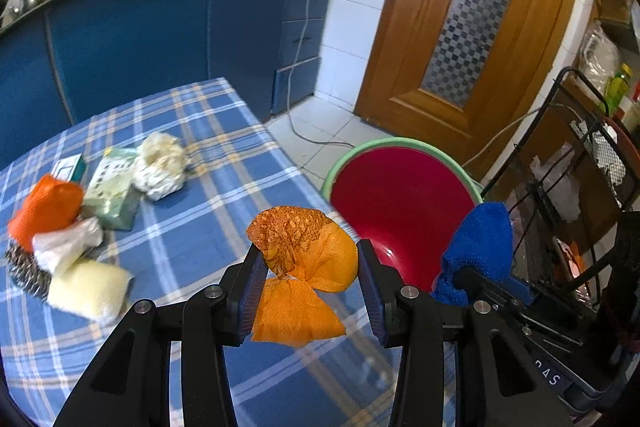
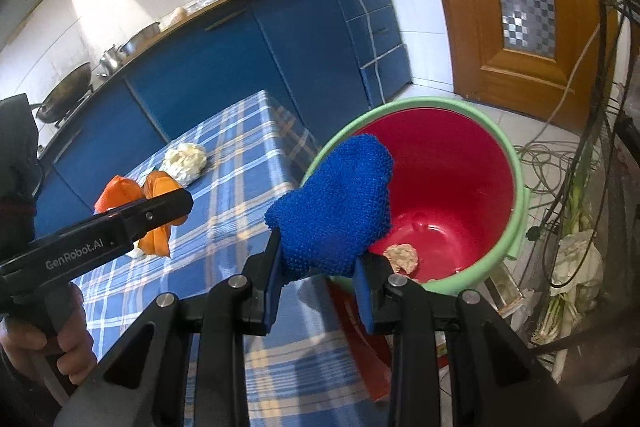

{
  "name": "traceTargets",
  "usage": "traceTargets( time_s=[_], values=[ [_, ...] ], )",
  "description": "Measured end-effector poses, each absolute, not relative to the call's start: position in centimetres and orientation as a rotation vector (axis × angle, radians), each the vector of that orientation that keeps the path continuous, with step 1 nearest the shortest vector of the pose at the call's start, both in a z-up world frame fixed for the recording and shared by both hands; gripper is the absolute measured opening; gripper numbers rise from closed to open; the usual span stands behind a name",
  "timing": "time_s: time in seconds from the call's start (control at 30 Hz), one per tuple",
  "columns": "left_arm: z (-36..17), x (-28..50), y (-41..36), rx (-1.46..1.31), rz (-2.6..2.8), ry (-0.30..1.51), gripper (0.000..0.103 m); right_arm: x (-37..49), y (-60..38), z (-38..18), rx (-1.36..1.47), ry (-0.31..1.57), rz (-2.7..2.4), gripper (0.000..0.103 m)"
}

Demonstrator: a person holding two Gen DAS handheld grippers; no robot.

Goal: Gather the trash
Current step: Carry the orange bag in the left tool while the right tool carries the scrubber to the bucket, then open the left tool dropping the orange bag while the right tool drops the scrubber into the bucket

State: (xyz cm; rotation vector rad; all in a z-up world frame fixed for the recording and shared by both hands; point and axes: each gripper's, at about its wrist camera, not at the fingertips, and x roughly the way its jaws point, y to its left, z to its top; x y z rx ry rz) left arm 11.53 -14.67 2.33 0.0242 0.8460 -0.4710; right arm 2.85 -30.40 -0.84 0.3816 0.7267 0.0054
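My left gripper [image 1: 310,279] is shut on a crumpled orange wrapper [image 1: 304,267] and holds it above the table's right edge, near the red bin with a green rim [image 1: 400,199]. My right gripper [image 2: 318,259] is shut on a blue knitted cloth [image 2: 336,207] and holds it at the near-left rim of the bin [image 2: 516,179]. A crumpled scrap [image 2: 402,257] lies on the bin's floor. The cloth also shows in the left wrist view [image 1: 480,247], at the bin's right side.
On the blue plaid tablecloth [image 1: 200,227] lie a white crumpled wad [image 1: 160,167], a green box [image 1: 114,187], an orange bag [image 1: 46,209], a steel scourer [image 1: 26,269] and a yellow sponge [image 1: 90,289]. A wire rack [image 1: 580,187] stands right of the bin. Cables [image 2: 560,155] lie on the floor.
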Motion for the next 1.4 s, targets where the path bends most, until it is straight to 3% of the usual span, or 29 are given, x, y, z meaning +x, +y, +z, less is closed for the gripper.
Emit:
traceTargets(
  time_s=[0.77, 1.03, 1.23, 1.4],
  values=[
    [-1.7, 14.7, -23.2, 0.128, -0.569, 0.926, 0.048, 3.6, -35.4, -3.5, 0.453, 0.767, -0.097, 0.034],
    [-2.0, 14.6, -24.0, 0.152, -0.564, 0.924, 0.063, 3.7, -36.5, -4.2, 0.475, 0.774, -0.11, 0.034],
    [-1.8, 14.7, -24.0, 0.15, -0.556, 0.921, 0.063, 3.8, -36.8, -4.3, 0.479, 0.775, -0.114, 0.035],
    [-1.6, 14.8, -23.6, 0.14, -0.545, 0.915, 0.063, 3.9, -37.0, -4.6, 0.484, 0.78, -0.127, 0.042]
  ],
)
